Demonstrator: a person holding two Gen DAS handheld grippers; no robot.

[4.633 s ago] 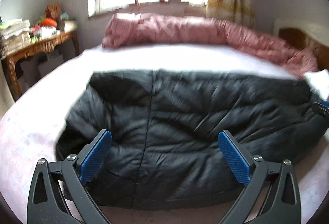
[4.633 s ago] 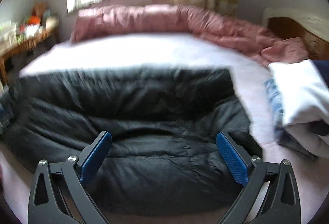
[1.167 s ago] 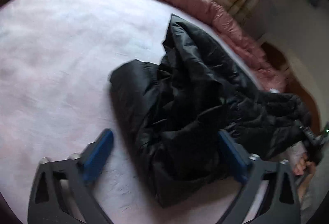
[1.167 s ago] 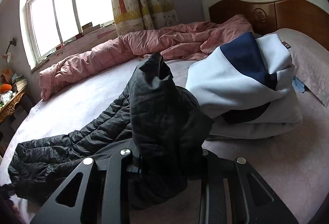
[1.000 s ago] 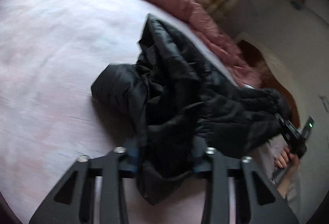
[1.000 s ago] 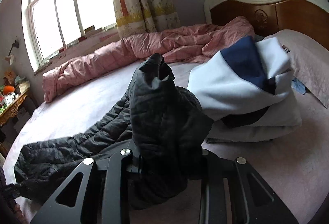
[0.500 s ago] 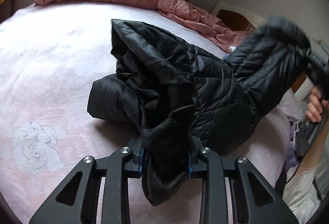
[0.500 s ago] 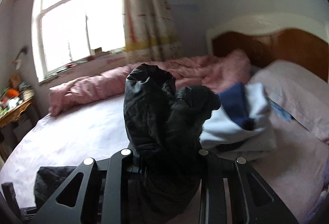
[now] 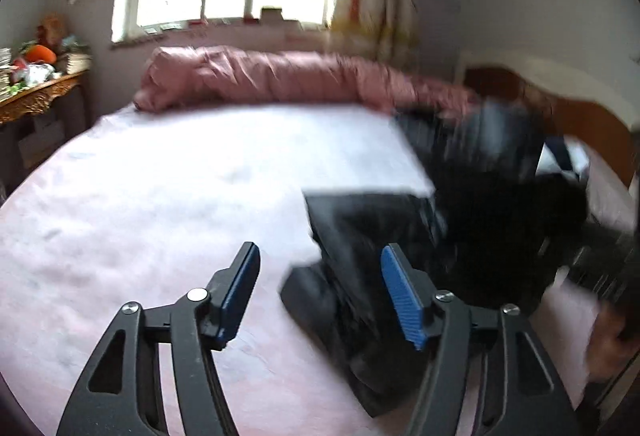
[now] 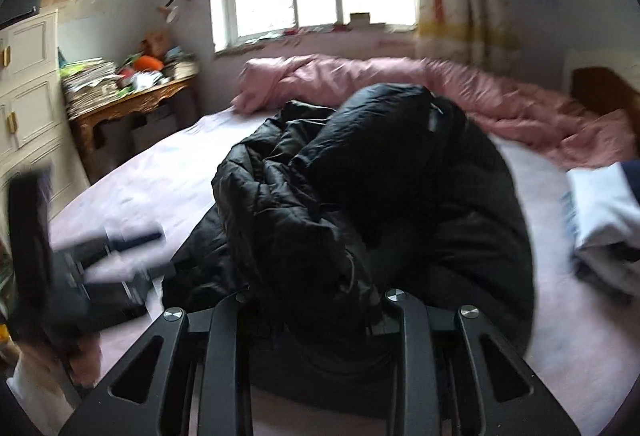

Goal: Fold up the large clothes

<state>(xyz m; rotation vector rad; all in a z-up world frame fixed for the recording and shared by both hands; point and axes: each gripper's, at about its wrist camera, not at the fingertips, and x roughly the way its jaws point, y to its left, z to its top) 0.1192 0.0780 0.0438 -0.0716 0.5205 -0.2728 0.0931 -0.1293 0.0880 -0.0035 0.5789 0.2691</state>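
On the wide bed with its pale pink sheet [image 9: 168, 196], the action's all at one end. Along the far edge under the window lies a long rolled pink quilt [image 9: 280, 76], and at the left wall there's a carved wooden side table [image 10: 132, 104] piled with papers and clutter. Centre stage is the black quilted puffer jacket [image 10: 360, 176], heaped in a bundle on the sheet towards the headboard side, blurred in the left wrist view [image 9: 460, 236]. Just beside it on the right sits a folded stack of white and navy clothing [image 10: 604, 204].

The right gripper [image 10: 316, 300] has its jaws drawn in and clamped on a thick bunch of the jacket's black fabric, which swells up between the arms and hides the pads. The left gripper [image 9: 320, 296] is opening as we speak, blue ribbed pads [image 9: 400, 296] parted; the jacket's lower edge lies beyond the right-hand pad, but neither pad presses on it, and between them there's mostly pink sheet. From the right wrist view the left gripper [image 10: 116, 248] is only a dark smear near the jacket's left edge, a hand [image 10: 84, 356] under it.
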